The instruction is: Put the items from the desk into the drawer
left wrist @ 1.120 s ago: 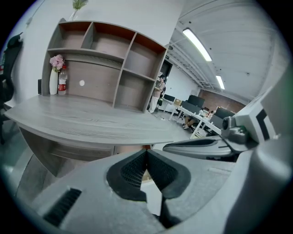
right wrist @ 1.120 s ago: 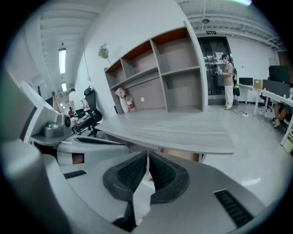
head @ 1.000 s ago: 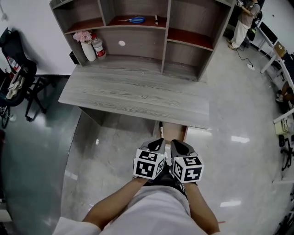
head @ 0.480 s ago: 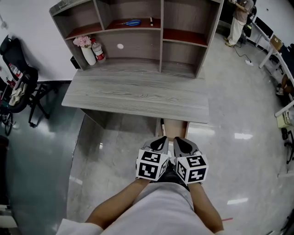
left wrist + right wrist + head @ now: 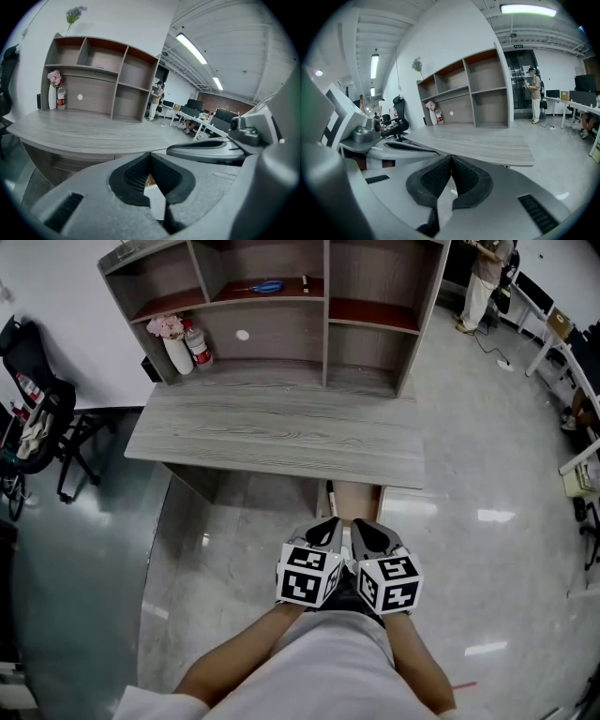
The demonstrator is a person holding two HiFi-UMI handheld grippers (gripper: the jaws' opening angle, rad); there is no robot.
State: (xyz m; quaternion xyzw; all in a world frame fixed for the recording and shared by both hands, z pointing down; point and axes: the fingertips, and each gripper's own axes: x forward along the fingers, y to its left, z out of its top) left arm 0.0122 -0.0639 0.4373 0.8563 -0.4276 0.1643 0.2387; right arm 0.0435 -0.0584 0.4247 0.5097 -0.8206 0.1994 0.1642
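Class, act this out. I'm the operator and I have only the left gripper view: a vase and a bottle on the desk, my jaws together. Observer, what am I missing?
Observer: In the head view, blue scissors lie on an upper shelf of the shelf unit.
Operator: And the other gripper?
Observer: In its own view, the right gripper has its jaws together with nothing between them.
Operator: How do we stand relative to the desk?
Observer: Seen from above, the left gripper and the right one sit side by side over the floor. Both are short of the front edge of the desk and touch nothing on it.
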